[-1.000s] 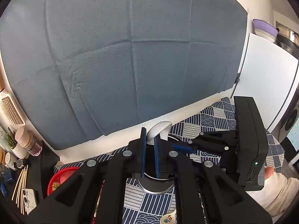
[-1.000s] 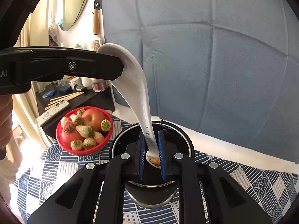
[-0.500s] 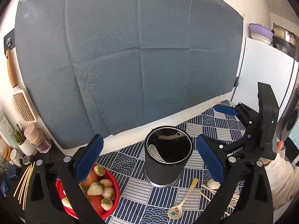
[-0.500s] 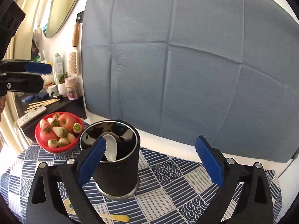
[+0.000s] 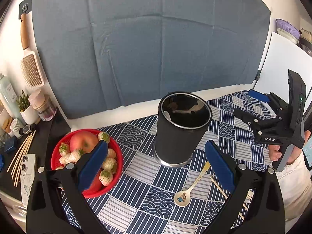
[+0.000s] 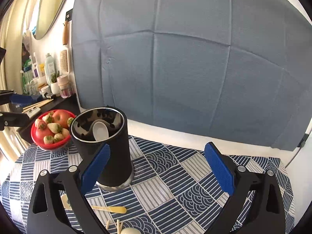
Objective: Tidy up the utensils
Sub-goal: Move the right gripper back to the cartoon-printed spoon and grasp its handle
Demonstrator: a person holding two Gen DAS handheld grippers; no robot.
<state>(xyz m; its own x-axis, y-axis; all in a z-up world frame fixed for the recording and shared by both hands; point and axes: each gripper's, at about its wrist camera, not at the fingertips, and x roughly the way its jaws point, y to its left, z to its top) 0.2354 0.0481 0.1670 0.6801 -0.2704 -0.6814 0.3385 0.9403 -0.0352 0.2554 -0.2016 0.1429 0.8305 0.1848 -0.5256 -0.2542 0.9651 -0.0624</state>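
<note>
A black utensil cup (image 5: 181,134) stands on the blue patterned cloth (image 5: 140,200); it also shows in the right wrist view (image 6: 109,152). A white ceramic spoon (image 6: 100,131) rests inside it, bowl up. A small yellow-handled spoon (image 5: 192,185) lies on the cloth in front of the cup, also seen in the right wrist view (image 6: 109,209). Wooden chopsticks (image 5: 220,187) lie to its right. My left gripper (image 5: 156,167) is open and empty, pulled back from the cup. My right gripper (image 6: 157,170) is open and empty, to the cup's right; it also shows in the left wrist view (image 5: 251,105).
A red bowl of strawberries and an apple (image 5: 85,161) sits left of the cup. A dark side shelf (image 5: 19,156) holds skewers, a phone and jars. A blue backdrop (image 5: 156,48) hangs behind. A white rounded object (image 6: 130,230) lies at the cloth's near edge.
Both grippers held the white spoon over the cup, then opened and let it drop in. Both have since pulled back and away from the cup.
</note>
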